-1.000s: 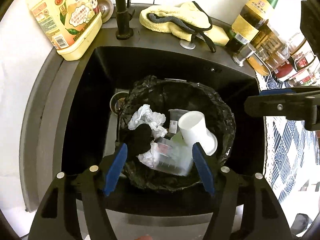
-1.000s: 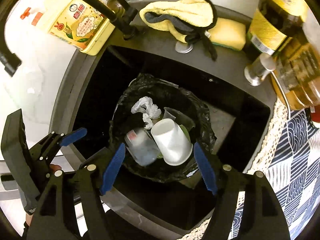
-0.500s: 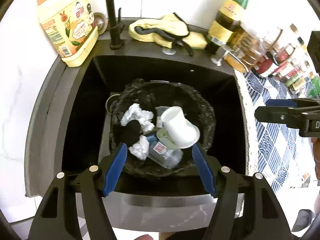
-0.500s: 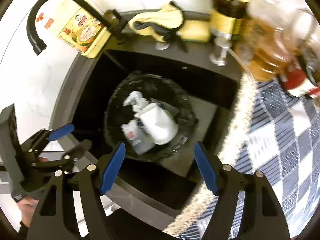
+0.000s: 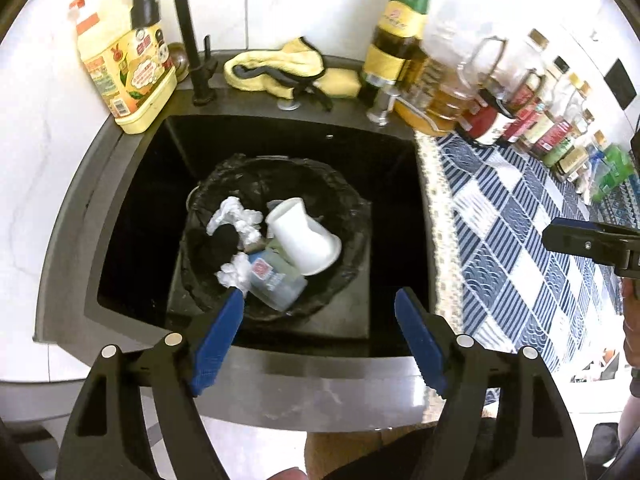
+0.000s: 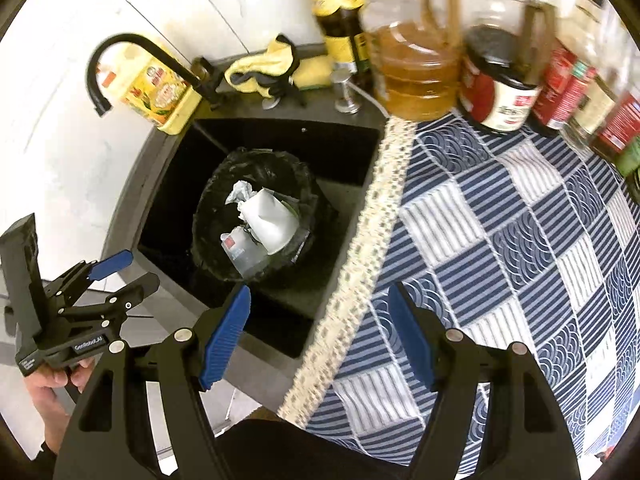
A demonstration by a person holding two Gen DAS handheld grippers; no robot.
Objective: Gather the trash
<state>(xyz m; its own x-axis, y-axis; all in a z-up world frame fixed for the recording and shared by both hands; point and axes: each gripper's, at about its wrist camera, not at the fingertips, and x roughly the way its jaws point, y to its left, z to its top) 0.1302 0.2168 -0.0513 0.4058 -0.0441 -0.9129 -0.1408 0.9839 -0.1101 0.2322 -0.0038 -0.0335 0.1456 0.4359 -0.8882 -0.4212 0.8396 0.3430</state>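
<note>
A bin lined with a black bag (image 5: pixel 348 216) (image 6: pixel 212 184) stands in the black sink (image 5: pixel 132 208) (image 6: pixel 344 152). It holds a white paper cup (image 5: pixel 300 236) (image 6: pixel 268 216), crumpled white tissue (image 5: pixel 236 216) (image 6: pixel 240 192), a clear plastic cup with a red label (image 5: pixel 276 284) (image 6: pixel 240 252) and a dark lump (image 5: pixel 226 236). My left gripper (image 5: pixel 320 320) (image 6: pixel 120 272) is open and empty, above the sink's near edge. My right gripper (image 6: pixel 320 316) is open and empty, over the tablecloth edge right of the sink; its tip (image 5: pixel 576 236) shows in the left wrist view.
A black tap (image 5: pixel 184 32), a yellow detergent bottle (image 5: pixel 124 68) and a yellow cloth (image 5: pixel 280 68) sit behind the sink. Oil bottles (image 5: pixel 400 40), jars (image 6: pixel 500 92) and several condiment bottles line the wall on a blue checked tablecloth (image 6: pixel 520 248).
Both grippers have pulled back and up from the bin. The right one has swung right over the tablecloth. The trash in the bin lies unchanged.
</note>
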